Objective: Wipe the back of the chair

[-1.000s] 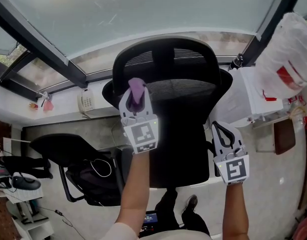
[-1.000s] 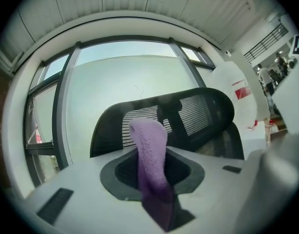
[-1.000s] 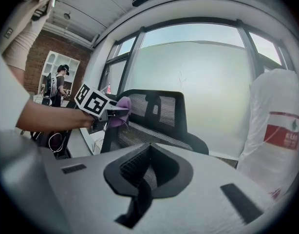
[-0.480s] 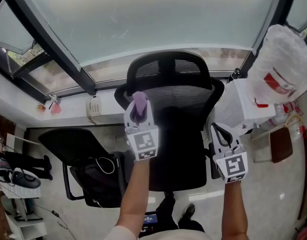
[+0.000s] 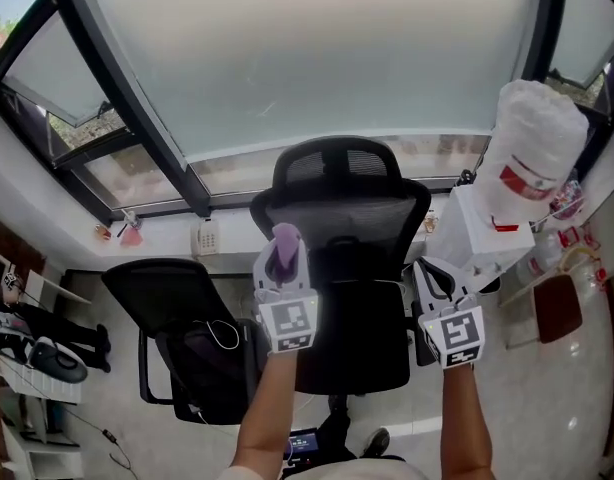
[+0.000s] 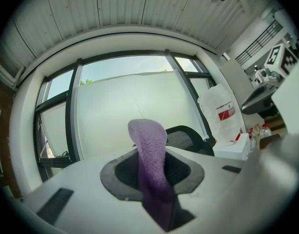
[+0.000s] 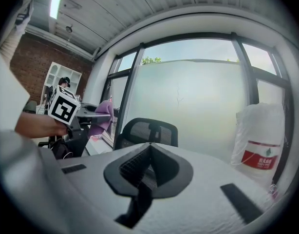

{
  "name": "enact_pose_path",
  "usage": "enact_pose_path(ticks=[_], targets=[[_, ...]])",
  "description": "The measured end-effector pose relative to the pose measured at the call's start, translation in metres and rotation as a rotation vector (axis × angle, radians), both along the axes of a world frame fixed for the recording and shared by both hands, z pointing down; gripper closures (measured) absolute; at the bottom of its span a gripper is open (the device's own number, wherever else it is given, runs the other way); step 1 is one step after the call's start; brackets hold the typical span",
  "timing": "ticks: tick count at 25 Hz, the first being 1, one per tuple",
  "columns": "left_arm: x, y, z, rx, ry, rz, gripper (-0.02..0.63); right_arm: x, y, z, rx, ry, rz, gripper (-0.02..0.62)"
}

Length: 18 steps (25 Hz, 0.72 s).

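Head view: the chair (image 5: 352, 218) stands at frame centre, its back just above both claws. The left claw (image 5: 283, 266), nearer it, pinches a purple cloth (image 5: 285, 240). Left gripper view: the jaws clamp the cloth, with the chair behind to the right. Right gripper view: the right claw (image 7: 149, 152) is closed and empty.

an office: mesh desk chairs (image 5: 342, 258), desk telephone (image 5: 205, 236), water dispenser (image 5: 487, 230).

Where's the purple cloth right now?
Head view, left of centre: the purple cloth is clamped in the left gripper, overlapping the left edge of the middle black chair.
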<state>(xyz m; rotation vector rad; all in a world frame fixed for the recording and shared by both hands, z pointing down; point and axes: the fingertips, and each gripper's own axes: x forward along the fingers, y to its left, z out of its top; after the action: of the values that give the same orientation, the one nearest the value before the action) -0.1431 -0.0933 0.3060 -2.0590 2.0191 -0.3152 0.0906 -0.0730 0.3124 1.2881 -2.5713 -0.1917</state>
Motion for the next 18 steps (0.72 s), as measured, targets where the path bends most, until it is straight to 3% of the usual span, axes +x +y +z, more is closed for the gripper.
enact_pose_path(ticks=[18], targets=[[0.043, 0.158, -0.117, 0.079, -0.021, 0.077, 0.503, 0.029, 0.107, -0.1, 0.042, 0.0, -0.057, 0.601]])
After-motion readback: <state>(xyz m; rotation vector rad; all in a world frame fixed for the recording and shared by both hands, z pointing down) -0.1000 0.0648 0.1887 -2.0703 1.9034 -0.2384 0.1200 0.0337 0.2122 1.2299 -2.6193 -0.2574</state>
